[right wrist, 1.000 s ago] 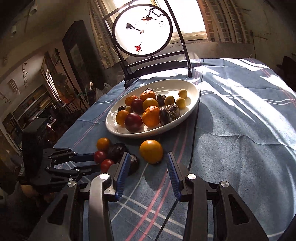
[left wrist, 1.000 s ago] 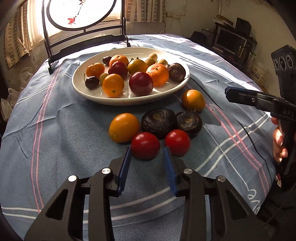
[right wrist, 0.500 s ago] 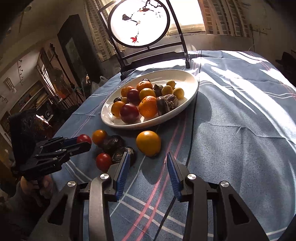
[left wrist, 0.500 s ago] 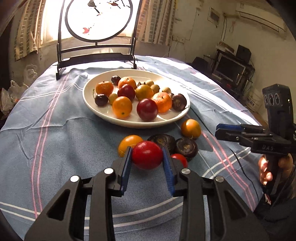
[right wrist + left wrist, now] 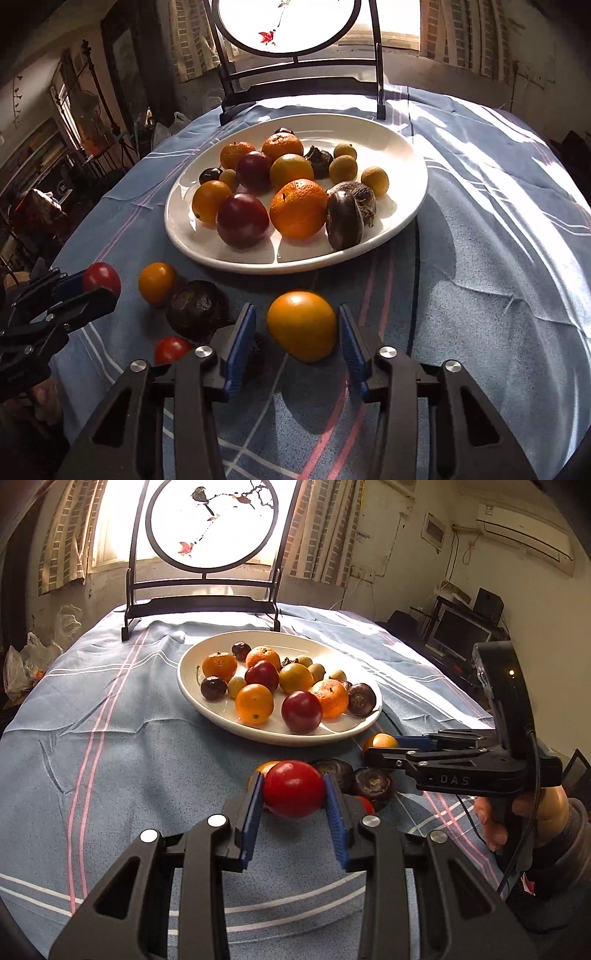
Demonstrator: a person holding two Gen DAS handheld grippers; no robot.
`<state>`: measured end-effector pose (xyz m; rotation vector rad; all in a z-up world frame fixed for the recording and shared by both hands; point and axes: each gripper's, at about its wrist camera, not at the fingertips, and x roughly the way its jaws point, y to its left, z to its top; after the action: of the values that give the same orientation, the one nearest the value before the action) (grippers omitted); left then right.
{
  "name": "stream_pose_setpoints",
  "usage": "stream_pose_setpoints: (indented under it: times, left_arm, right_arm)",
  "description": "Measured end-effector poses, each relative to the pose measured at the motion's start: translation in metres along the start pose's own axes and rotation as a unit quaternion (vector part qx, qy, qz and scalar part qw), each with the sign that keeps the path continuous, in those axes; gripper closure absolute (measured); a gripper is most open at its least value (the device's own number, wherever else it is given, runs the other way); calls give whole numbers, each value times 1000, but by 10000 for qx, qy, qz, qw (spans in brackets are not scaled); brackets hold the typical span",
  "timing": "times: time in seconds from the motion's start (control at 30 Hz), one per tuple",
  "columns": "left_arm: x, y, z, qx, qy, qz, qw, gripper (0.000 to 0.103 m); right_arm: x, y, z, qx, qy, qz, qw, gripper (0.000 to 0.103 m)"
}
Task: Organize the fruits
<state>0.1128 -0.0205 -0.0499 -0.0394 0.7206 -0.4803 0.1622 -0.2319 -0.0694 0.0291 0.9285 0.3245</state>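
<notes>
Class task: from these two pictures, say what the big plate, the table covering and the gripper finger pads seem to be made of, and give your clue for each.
Plate: probably glazed ceramic; white, glossy, with reflections on its rim.
Table covering: woven cloth, matte blue with stripes; it creases and folds.
Finger pads: likely blue rubber or plastic, ribbed, on black frames that look like hard plastic.

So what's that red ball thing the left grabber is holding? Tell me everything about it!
It is a round red tomato, smooth and shiny, with a pale glint on top. The left gripper is shut on it: its two blue ridged fingers press its left and right sides. It seems lifted above the blue striped tablecloth, in front of other loose fruit and short of the white plate. No stem shows.
</notes>
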Motion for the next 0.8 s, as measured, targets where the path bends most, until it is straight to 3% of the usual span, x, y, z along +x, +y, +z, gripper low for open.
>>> stream_pose_setpoints:
  times: [0.3, 0.47, 0.73, 0.8]
  left_arm:
    - [0, 2, 0, -32, 4, 17, 10000, 71]
    - [-3, 14, 3, -358, 26, -83, 9993, 71]
    - [11, 12, 46, -226, 244, -32, 9994, 72]
    - [4, 8, 47, -74, 274, -5, 9996, 72]
  right_arm:
    - [-39, -12, -20, 293, -527, 379, 9975, 65]
    - [-60, -32, -22, 552, -742, 497, 9945, 65]
    - [-61, -38, 30, 522, -1002, 435, 9926, 65]
    - [-59, -36, 32, 597, -1029, 650, 9908, 65]
